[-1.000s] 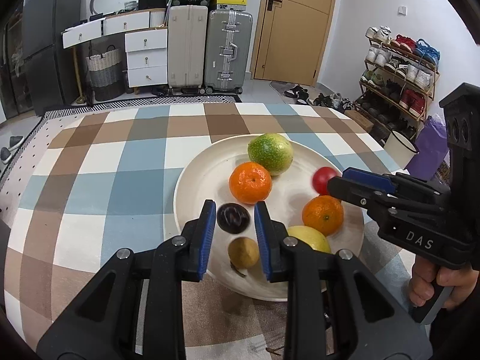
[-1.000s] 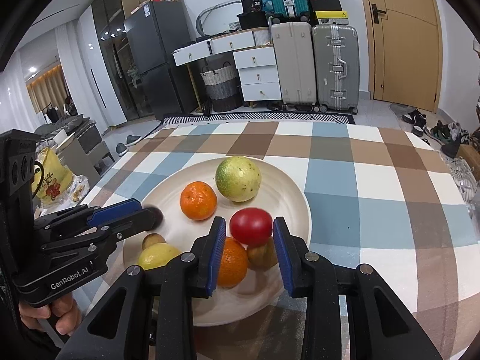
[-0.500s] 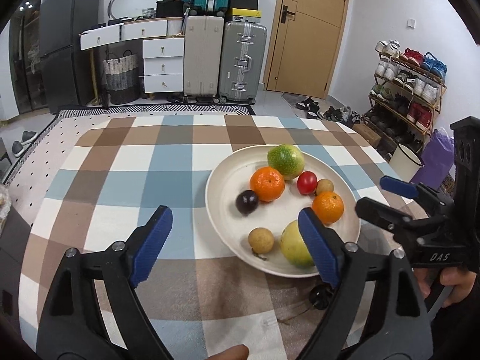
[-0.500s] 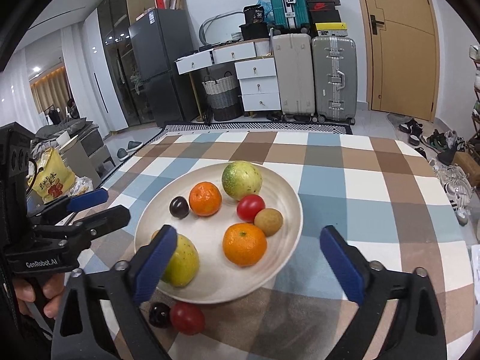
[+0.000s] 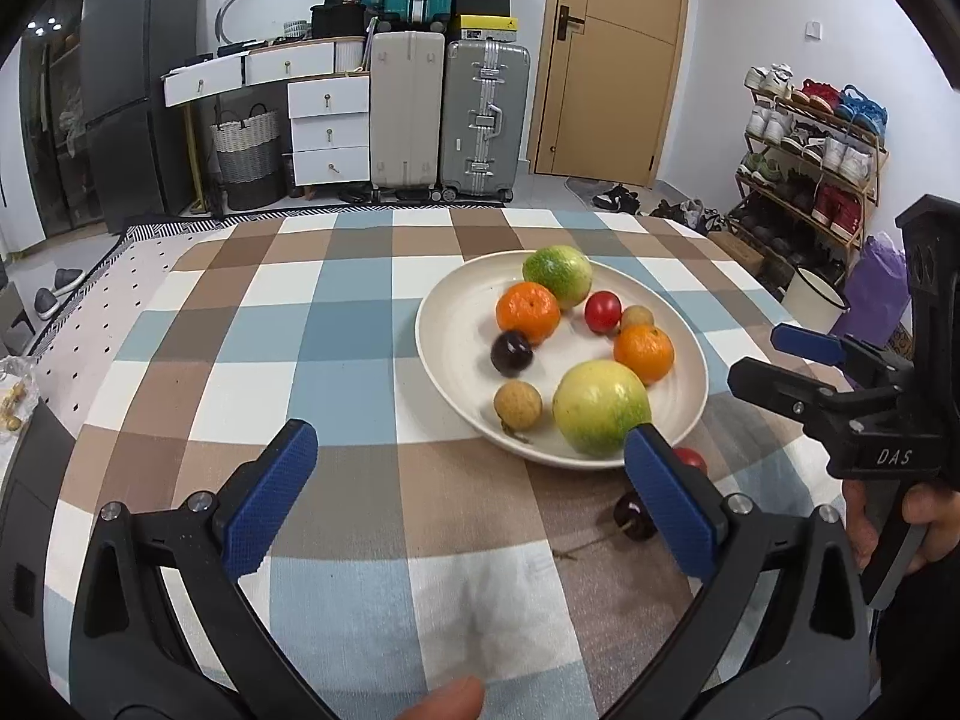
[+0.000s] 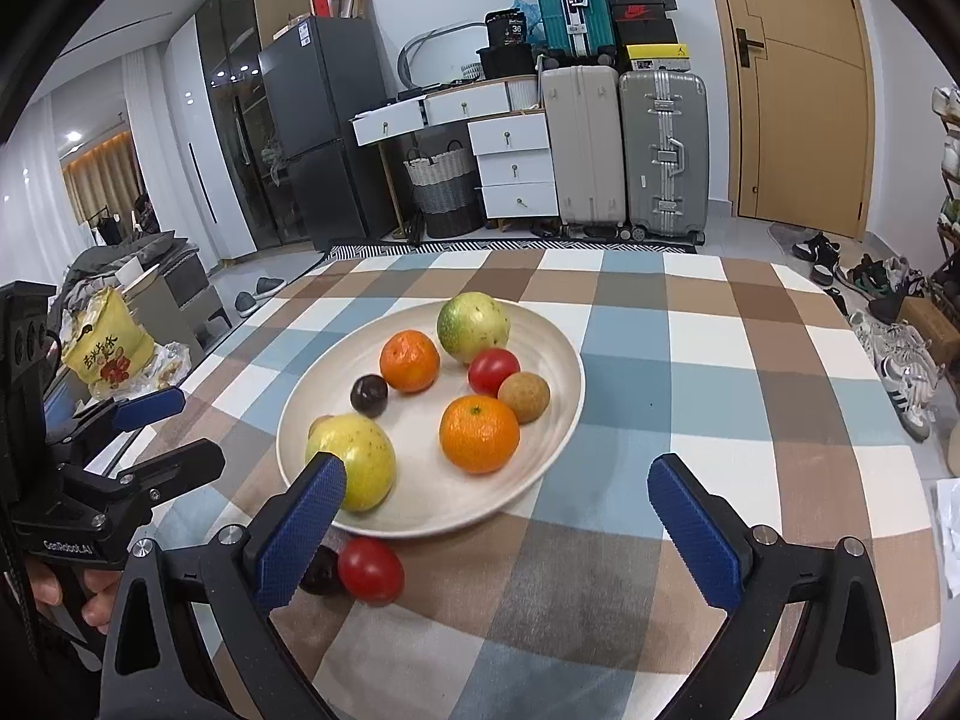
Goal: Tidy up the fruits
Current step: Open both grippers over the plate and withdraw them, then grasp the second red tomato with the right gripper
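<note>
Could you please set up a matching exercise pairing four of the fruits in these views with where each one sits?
Things:
1. green fruit
2. dark plum
3. loose red tomato
4. large yellow fruit

Places:
A. on the tablecloth, just outside the plate's near rim
B. at the far side of the plate
C. on the plate, at its near left edge
D. on the plate, beside the far orange

Pairs: 1-B, 2-D, 3-A, 4-C
</note>
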